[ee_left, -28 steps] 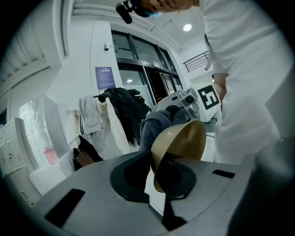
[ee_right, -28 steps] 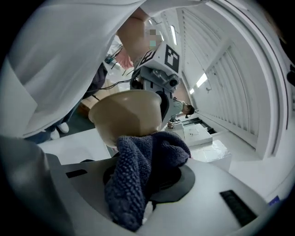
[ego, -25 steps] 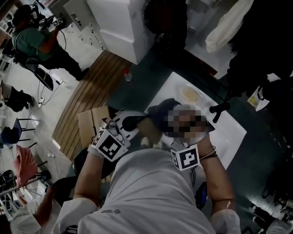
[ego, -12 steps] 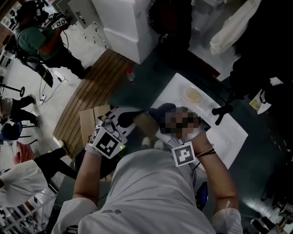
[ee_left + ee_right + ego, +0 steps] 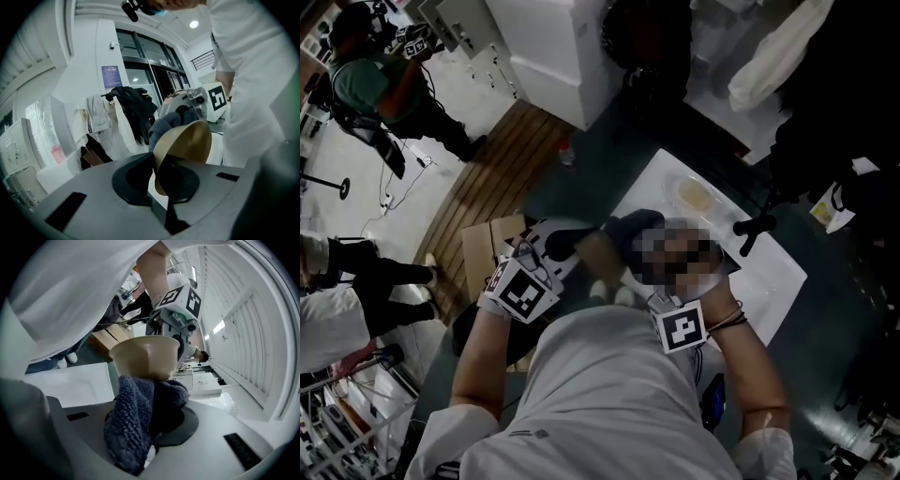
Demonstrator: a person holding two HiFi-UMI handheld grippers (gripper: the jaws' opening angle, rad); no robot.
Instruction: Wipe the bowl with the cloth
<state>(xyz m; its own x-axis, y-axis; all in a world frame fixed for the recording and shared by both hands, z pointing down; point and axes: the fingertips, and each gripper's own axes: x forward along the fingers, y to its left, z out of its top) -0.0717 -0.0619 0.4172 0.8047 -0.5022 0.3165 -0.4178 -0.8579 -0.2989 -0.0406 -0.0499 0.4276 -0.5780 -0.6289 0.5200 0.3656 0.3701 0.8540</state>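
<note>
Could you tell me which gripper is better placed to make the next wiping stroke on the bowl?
Right, probably. The right gripper is shut on the cloth, which seems pressed against the outside of the bowl. The left gripper clamps the rim, so it should just steady it.
</note>
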